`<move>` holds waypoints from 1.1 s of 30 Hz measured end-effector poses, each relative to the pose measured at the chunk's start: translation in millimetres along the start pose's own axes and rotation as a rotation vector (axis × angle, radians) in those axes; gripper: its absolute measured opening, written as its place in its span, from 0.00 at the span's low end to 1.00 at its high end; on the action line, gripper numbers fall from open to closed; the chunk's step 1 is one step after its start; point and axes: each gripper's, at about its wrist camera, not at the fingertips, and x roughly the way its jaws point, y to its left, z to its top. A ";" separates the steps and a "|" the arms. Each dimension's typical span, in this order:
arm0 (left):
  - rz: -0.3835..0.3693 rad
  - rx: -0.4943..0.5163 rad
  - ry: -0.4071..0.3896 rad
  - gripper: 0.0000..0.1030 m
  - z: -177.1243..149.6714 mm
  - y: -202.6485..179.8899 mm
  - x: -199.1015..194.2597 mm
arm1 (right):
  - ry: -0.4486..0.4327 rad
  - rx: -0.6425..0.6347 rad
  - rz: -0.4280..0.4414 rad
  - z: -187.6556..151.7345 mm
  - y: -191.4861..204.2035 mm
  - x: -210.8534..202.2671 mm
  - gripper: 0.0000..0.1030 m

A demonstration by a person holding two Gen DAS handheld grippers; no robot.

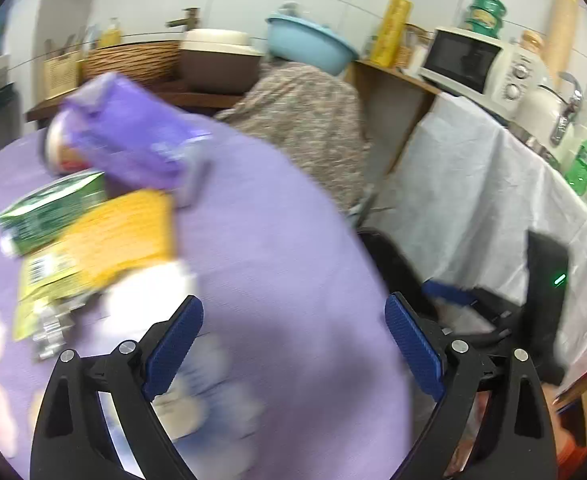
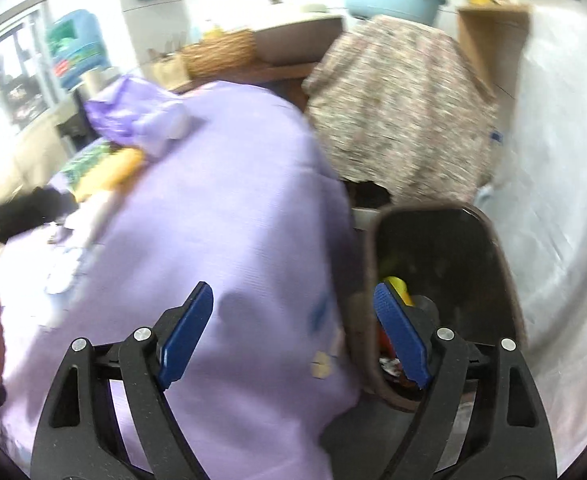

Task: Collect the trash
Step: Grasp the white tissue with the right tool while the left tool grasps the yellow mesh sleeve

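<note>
Both views are smeared by motion blur, so fine detail cannot be read. In the left wrist view the left gripper (image 1: 293, 340) is seen at the bottom of the frame with its blue-padded jaws spread wide and nothing between them, above a table covered by a purple cloth (image 1: 273, 240). The trash is gathered at the left of that frame: a purple packet (image 1: 133, 140) at the upper left, a green carton (image 1: 53, 208) below it, a yellow packet (image 1: 117, 236) overlapping the carton, and something white (image 1: 149, 300) just beside the left finger; whether these touch each other cannot be settled through the blur. In the right wrist view the right gripper (image 2: 293, 332) is likewise held wide apart and empty, its left finger over the cloth and its right finger over the mouth of a dark bin (image 2: 449, 280) standing just off the table edge at the lower right. Yellow and reddish items (image 2: 399, 290) are visible inside the bin, so some trash is judged to be collected already. The bin is presumably kept against the table so that pieces can be carried a short way. The pile at the upper left of this frame is judged to be what remains.
</note>
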 end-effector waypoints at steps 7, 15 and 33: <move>0.126 -0.130 0.004 0.88 -13.3 71.4 -31.2 | 0.038 -0.095 0.132 19.8 71.3 6.5 0.81; 0.193 -0.187 -0.010 0.88 -19.9 118.5 -49.1 | 0.118 -0.249 0.190 36.2 155.0 42.7 0.81; 0.112 -0.255 0.007 0.88 4.1 141.6 -30.0 | 0.190 -0.364 0.082 50.6 189.8 88.6 0.25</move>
